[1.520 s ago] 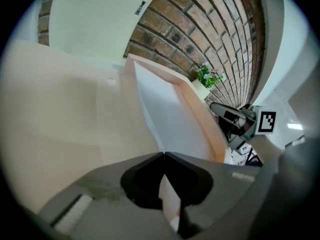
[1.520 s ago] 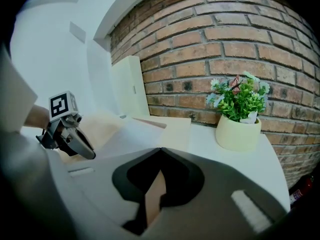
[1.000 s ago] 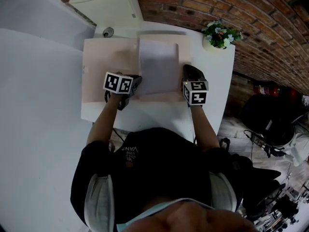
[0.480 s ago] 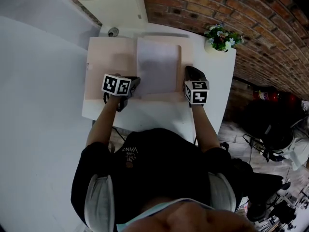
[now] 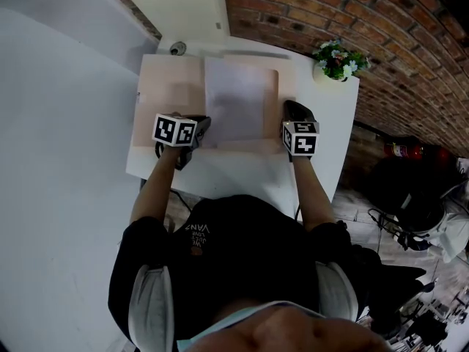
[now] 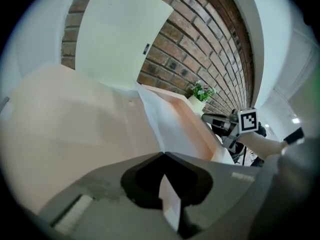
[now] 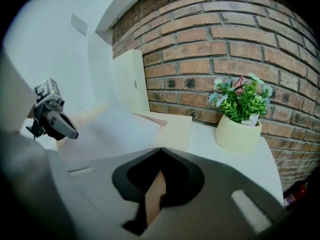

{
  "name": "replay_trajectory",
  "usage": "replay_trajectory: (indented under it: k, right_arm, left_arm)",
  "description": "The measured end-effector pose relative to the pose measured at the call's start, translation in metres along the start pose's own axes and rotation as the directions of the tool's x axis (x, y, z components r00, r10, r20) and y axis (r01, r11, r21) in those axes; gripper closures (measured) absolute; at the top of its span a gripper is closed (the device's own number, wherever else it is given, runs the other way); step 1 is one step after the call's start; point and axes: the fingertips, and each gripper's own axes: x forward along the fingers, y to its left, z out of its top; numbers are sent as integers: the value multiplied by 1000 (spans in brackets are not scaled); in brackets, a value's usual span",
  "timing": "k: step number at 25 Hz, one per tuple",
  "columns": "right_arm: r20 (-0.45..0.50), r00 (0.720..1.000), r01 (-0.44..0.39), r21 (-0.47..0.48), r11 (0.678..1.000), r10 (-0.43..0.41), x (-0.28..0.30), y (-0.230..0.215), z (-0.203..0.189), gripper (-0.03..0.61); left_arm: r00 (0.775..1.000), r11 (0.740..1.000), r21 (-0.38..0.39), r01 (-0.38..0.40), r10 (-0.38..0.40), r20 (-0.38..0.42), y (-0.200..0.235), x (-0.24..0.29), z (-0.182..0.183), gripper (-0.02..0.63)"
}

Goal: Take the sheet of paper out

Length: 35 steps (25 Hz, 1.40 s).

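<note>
An open pale pink folder lies on the white table, and a white sheet of paper rests on its right half. My left gripper is shut on the sheet's near left edge. In the left gripper view the sheet runs up from between the closed jaws, slightly raised off the folder. My right gripper is shut on the folder's right edge, and a tan strip of it shows between its jaws.
A potted plant stands at the table's far right corner against the brick wall. A cream box stands behind the folder, with a small round object beside it. The table's near edge is close to the person's body.
My left gripper has risen a little with the sheet's edge in it. The right gripper has stayed where it was on the folder.
</note>
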Motion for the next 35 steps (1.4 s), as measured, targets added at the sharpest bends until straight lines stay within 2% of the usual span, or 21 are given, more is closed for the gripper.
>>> replay_trajectory:
  k: [19, 35]
  right_arm:
    - [38, 999, 12, 40, 999, -14, -20, 8, 3, 580]
    - [60, 998, -15, 32, 999, 13, -38, 39, 4, 580]
  left_arm:
    - [997, 999, 22, -39, 38, 61, 5, -32, 1, 612]
    - [993, 997, 40, -59, 55, 106, 9, -67, -8, 612]
